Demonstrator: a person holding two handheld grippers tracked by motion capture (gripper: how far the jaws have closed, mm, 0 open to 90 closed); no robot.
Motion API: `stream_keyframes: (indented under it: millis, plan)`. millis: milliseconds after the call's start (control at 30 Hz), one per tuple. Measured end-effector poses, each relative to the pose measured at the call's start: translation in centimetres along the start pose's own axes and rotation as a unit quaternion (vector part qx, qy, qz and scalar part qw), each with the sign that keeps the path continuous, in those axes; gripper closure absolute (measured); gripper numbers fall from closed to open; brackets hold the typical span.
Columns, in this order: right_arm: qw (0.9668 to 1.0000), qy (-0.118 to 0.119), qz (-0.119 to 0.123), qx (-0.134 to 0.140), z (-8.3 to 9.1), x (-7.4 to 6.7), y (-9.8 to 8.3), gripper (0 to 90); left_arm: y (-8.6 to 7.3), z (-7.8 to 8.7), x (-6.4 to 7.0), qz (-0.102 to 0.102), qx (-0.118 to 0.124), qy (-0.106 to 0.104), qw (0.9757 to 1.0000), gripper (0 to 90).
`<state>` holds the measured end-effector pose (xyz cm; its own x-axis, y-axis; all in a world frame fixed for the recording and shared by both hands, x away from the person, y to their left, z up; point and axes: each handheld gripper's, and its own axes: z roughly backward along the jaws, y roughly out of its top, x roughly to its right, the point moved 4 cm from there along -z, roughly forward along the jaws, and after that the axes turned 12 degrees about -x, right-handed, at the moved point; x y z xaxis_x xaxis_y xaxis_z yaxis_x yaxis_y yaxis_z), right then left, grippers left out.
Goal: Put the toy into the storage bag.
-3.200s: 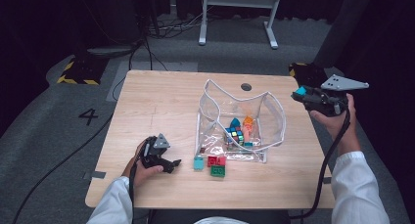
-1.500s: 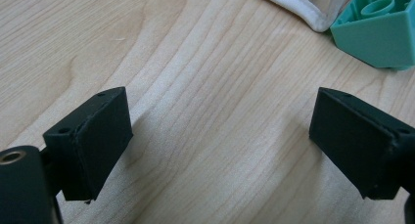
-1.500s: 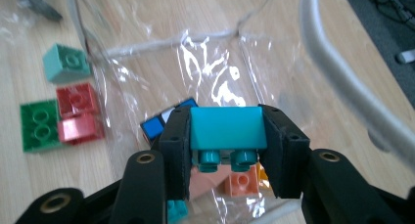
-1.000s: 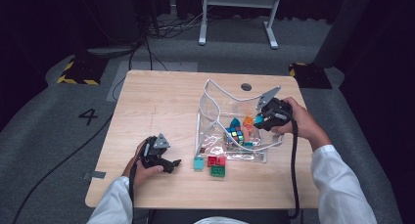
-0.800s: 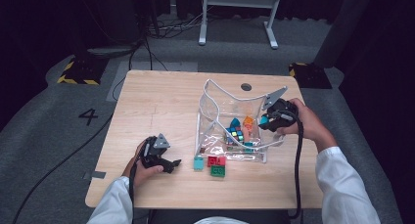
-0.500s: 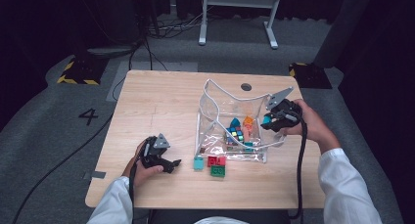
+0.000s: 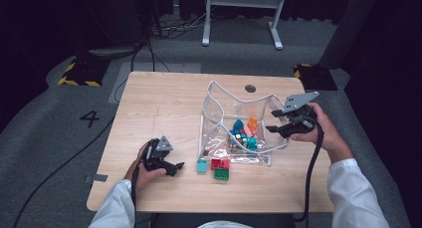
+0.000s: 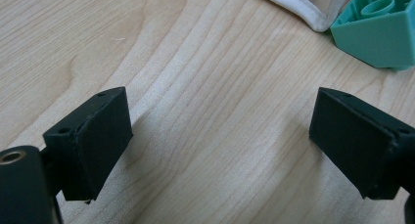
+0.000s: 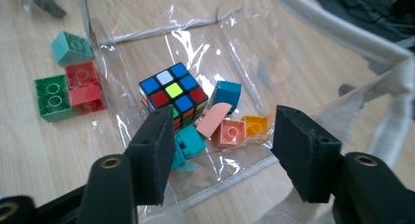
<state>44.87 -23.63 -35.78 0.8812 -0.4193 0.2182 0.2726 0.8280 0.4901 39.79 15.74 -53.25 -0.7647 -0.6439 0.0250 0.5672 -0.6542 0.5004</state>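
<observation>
Over the last few seconds I had brought my right gripper [image 7: 276,128] in from beyond the counter's [image 7: 164,103] right edge to the right rim of the clear bag [image 7: 219,101], its jaws spread with nothing between them, while my left gripper [image 7: 174,167] stayed low on the wood near the front edge, jaws likewise apart and empty. Inside the bag lay a puzzle cube [image 9: 172,94] among teal, orange and pink blocks. A teal block [image 7: 201,166], red block [image 7: 217,163] and green block [image 7: 222,174] sat just outside the bag's front edge.
</observation>
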Motion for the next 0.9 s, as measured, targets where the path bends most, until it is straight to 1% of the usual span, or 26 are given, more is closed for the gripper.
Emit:
stream_keyframes:
  millis: [67, 167, 233, 267, 300, 333, 400, 467, 533, 667, 733, 900]
  plan:
    - [0.9998, -0.004, -0.001, 0.018, 0.6, 0.0, -0.2, 38.3, 0.0, 0.0, 0.0, 0.000, 0.000, 0.000, 1.0000, 8.8]
    - [0.9988, -0.011, -0.021, 0.042, 1.7, -0.2, -0.6, 35.2, 0.0, 0.0, 0.0, 0.000, 0.000, 0.000, 1.0000, 8.8]
    - [0.9982, -0.017, -0.024, 0.052, 2.3, -0.3, -1.0, 33.5, 0.0, 0.0, 0.0, 0.000, 0.000, 0.000, 1.0000, 8.8]
    - [0.9975, -0.019, -0.034, 0.060, 2.7, -0.4, -1.3, 31.5, 0.0, 0.0, 0.0, 0.000, 0.000, 0.000, 1.0000, 8.8]
    - [0.9964, -0.017, -0.047, 0.069, 3.0, -0.5, -1.5, 30.7, 0.0, 0.0, 0.0, 0.000, 0.000, 0.000, 1.0000, 8.8]
    - [0.9953, -0.013, -0.054, 0.079, 3.3, -0.6, -1.7, 30.4, 0.0, 0.0, 0.0, 0.000, 0.000, 0.000, 1.0000, 8.8]
    - [0.9935, -0.020, -0.067, 0.090, 3.9, -0.6, -2.3, 28.7, 0.0, 0.0, 0.0, 0.000, 0.000, 0.000, 1.0000, 8.8]
    - [0.9927, -0.022, -0.072, 0.094, 4.3, -0.7, -2.9, 28.4, 0.0, 0.0, 0.0, 0.000, 0.000, 0.000, 1.0000, 8.8]
    - [0.9921, -0.033, -0.077, 0.094, 4.6, -0.7, -3.5, 27.6, 0.0, 0.0, 0.0, 0.000, 0.000, 0.000, 1.0000, 8.8]
    - [0.9903, -0.039, -0.083, 0.104, 5.0, -0.7, -4.9, 27.5, 0.0, 0.0, 0.0, 0.000, 0.000, 0.000, 1.0000, 8.8]
    - [0.9891, -0.038, -0.089, 0.111, 5.3, -0.8, -5.7, 27.0, 0.0, 0.0, 0.0, 0.000, 0.000, 0.000, 1.0000, 8.8]
    - [0.9883, -0.045, -0.095, 0.111, 5.0, -1.1, -7.6, 27.1, 0.0, 0.0, 0.0, 0.000, 0.000, 0.000, 1.0000, 8.8]
